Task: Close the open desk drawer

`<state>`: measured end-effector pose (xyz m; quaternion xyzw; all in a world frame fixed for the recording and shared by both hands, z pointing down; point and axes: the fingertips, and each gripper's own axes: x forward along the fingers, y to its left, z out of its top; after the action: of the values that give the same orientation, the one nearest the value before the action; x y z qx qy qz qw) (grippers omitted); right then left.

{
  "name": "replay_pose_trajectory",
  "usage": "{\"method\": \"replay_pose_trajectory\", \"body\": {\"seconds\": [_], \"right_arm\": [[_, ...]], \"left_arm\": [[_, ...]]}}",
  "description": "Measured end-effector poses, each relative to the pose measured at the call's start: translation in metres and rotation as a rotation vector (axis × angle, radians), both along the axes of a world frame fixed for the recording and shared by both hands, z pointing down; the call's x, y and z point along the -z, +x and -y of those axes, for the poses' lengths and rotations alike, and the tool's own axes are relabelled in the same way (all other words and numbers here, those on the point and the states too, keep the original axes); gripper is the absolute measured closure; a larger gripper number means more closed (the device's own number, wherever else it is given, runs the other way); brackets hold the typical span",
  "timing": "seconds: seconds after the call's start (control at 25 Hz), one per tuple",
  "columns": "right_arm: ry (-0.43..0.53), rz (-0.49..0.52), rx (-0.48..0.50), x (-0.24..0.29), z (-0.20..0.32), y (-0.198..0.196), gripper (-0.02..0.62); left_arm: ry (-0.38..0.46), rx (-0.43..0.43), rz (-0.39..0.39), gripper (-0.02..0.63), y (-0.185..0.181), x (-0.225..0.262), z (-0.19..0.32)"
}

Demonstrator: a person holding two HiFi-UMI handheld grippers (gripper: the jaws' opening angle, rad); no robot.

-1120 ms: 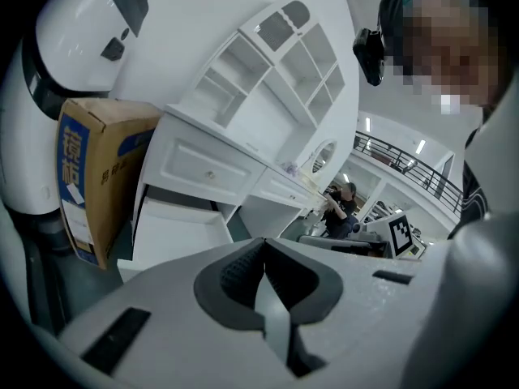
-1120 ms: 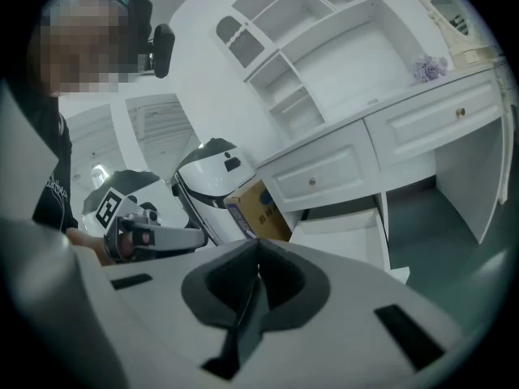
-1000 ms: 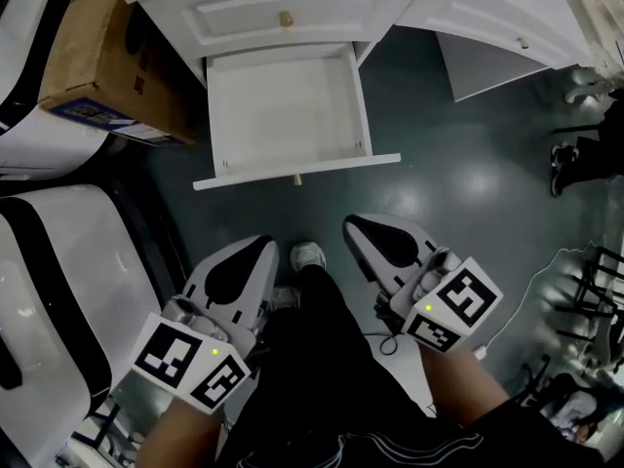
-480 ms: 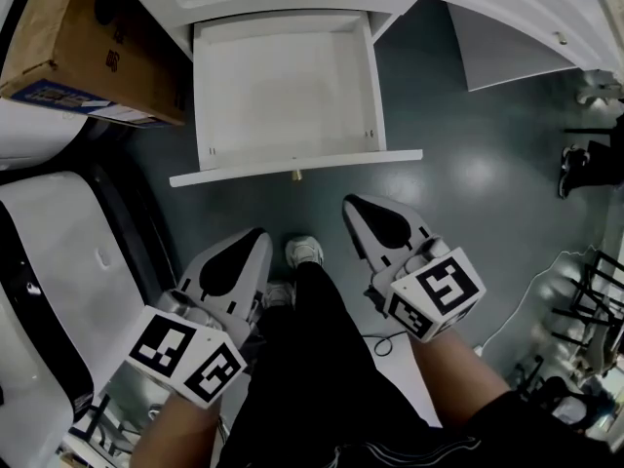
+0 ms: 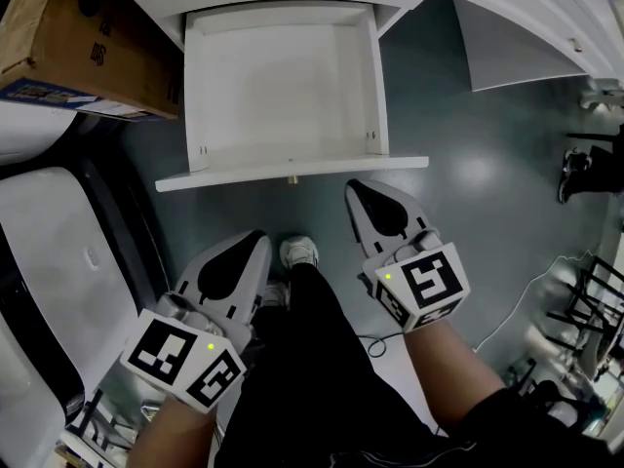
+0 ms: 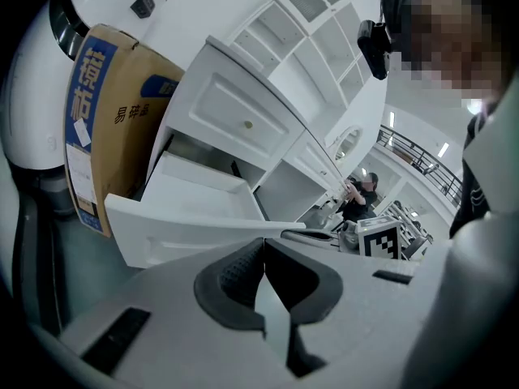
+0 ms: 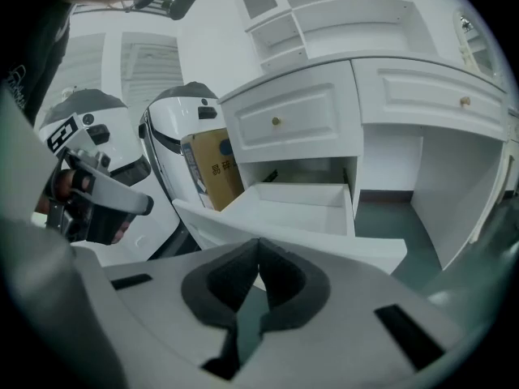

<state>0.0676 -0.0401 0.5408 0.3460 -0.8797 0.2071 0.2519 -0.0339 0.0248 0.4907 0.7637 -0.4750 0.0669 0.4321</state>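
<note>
The white desk drawer (image 5: 283, 86) is pulled out and empty, its front panel (image 5: 292, 172) facing me with a small brass knob (image 5: 291, 178) under it. My right gripper (image 5: 359, 189) is shut with nothing in it, its tips just short of the panel's right half; contact cannot be told. In the right gripper view the shut gripper (image 7: 258, 248) points at the drawer (image 7: 300, 205). My left gripper (image 5: 255, 239) is shut and empty, further back below the panel's left half. In the left gripper view the left gripper (image 6: 263, 245) sits below the drawer front (image 6: 186, 233).
A cardboard box (image 5: 68, 37) leans at the drawer's left, above a large white machine body (image 5: 58, 261). My legs and a shoe (image 5: 300, 253) are between the grippers. The desk's kneehole (image 5: 507, 47) opens to the right. Cables (image 5: 526, 300) lie on the floor.
The drawer has come nearer and lower in the head view. The right gripper has moved forward up to the drawer front; the left gripper has stayed back.
</note>
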Motion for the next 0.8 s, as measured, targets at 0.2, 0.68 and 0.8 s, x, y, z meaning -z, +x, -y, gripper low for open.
{"method": "replay_pose_trajectory", "body": {"seconds": [0.2,0.68,0.8], "right_arm": [[-0.008,-0.021,-0.016,-0.011,0.004,0.0,0.589],[-0.055,-0.034,-0.017,-0.024,0.007,-0.012,0.589],[-0.06,-0.035,-0.019,-0.025,0.009,-0.013,0.589]], "left_arm": [[-0.019,0.021,-0.016,0.601,-0.001,-0.01,-0.001],[-0.035,0.047,0.004,0.601,-0.01,-0.01,0.005],[-0.041,0.057,0.006,0.601,-0.009,-0.012,0.005]]}}
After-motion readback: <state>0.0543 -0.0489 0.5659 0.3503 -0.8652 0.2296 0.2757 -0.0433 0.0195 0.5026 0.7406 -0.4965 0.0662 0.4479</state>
